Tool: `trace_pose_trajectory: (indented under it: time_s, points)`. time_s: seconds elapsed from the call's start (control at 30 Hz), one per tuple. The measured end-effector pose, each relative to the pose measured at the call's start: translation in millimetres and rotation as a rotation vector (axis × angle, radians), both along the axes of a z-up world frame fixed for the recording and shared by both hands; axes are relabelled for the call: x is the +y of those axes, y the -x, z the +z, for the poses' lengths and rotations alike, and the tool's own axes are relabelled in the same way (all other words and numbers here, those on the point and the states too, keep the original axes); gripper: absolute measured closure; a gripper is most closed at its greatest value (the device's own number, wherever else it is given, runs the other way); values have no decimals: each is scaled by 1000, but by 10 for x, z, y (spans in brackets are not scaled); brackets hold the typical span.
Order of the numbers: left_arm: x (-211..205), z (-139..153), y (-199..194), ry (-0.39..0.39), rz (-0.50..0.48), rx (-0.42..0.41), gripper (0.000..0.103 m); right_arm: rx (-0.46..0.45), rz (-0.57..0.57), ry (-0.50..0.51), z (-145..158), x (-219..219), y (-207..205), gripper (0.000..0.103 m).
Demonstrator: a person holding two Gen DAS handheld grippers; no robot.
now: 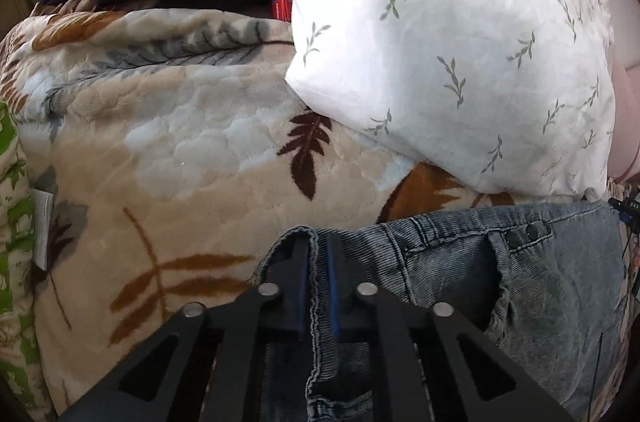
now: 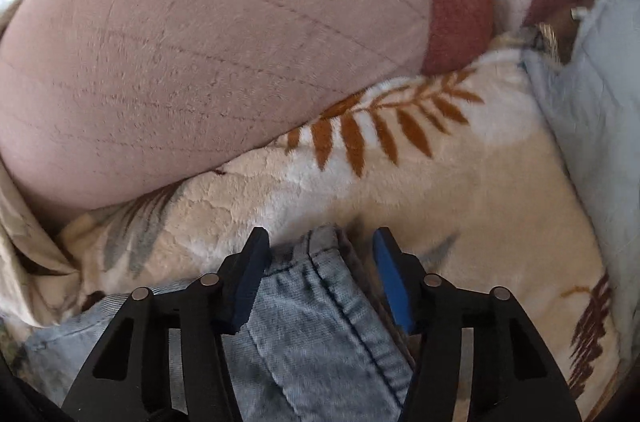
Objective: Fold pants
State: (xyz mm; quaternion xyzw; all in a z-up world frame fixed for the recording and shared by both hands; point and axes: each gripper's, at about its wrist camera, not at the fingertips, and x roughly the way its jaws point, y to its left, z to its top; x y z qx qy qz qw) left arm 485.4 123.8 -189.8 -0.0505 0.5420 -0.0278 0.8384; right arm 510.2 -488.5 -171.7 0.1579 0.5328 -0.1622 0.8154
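Pants (image 1: pixel 460 274) are lying on the leaf-print blanket (image 1: pixel 180 142), waistband near the white pillow (image 1: pixel 460 42). Left gripper (image 1: pixel 319 246) is being clenched on a waistband hem; right gripper (image 2: pixel 320 242) is being held released around a denim edge. Right should be closed before lifting, both corners kept level.

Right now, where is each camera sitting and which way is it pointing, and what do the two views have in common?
Left wrist: sits on the left gripper, looking forward along its fingers, which are shut on a jeans edge; beyond lie the blanket and a white pillow.
Right wrist: sits on the right gripper, facing forward over open fingers that straddle a denim fold, toward a pink cushion.
Shared: the jeans and the leaf-print blanket. No hand or arm shows in either.
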Motion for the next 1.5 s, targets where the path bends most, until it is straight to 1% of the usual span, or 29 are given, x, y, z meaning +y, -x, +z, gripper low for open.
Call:
trace_pose_trajectory:
  time_s: [0.03,0.07,0.13,0.2,0.23,0.27,0.4,0.5,0.6,0.7,0.77,0.9,0.93,1.03,1.13,1.23,1.3,1.33,1.4,1.43,1.5]
  points:
    - [2,-5,-5,0,1,-1,98,11,2,26,-12,35,-10,65]
    - [4,-5,-9,5,-2,1,98,16,6,42,-13,69,-10,69]
    - [19,7,-12,16,-4,4,99,31,25,58,-1,131,-9,81]
    - [41,40,-31,26,-5,2,99,44,31,54,24,175,19,85]
    - [98,112,-17,39,-3,-7,99,43,29,54,43,189,43,86]
    - [183,160,-52,54,3,-11,99,37,27,57,77,210,77,86]
    - [329,379,14,112,13,-33,99,-19,9,49,261,241,269,87]
    - [334,578,104,125,-1,-56,99,-62,-3,30,439,200,391,87]
    - [255,809,266,138,-21,-93,99,-96,-10,22,614,199,538,87]
    - [177,1059,521,146,-48,-126,99,-130,-5,7,803,219,749,87]
    - [130,1164,680,156,-61,-142,99,-146,-5,-6,865,181,785,87]
    - [81,1403,1062,177,-85,-175,99,-182,-21,-42,1065,108,1205,88]
    - [76,1428,1129,177,-90,-182,99,-191,-27,-44,1109,94,1318,88]
    - [95,1533,1507,179,-114,-201,99,-213,-42,-74,1212,-1,1729,88]
    - [133,1551,1899,199,-119,-196,99,-223,-53,-87,1232,-50,2136,88]
    - [178,1421,2283,194,-115,-167,99,-225,-60,-103,1159,-97,2528,88]
    - [205,1273,2537,200,-113,-141,99,-216,-65,-112,1034,-111,2803,88]
    - [212,1189,2641,201,-111,-127,99,-210,-67,-116,976,-109,2877,88]
    - [263,985,2838,215,-100,-86,99,-196,-74,-129,821,-104,3119,88]
    - [287,878,2920,232,-94,-66,99,-191,-74,-140,771,-108,3212,88]
    - [316,692,3028,228,-74,-38,99,-184,-81,-160,627,-94,3391,88]
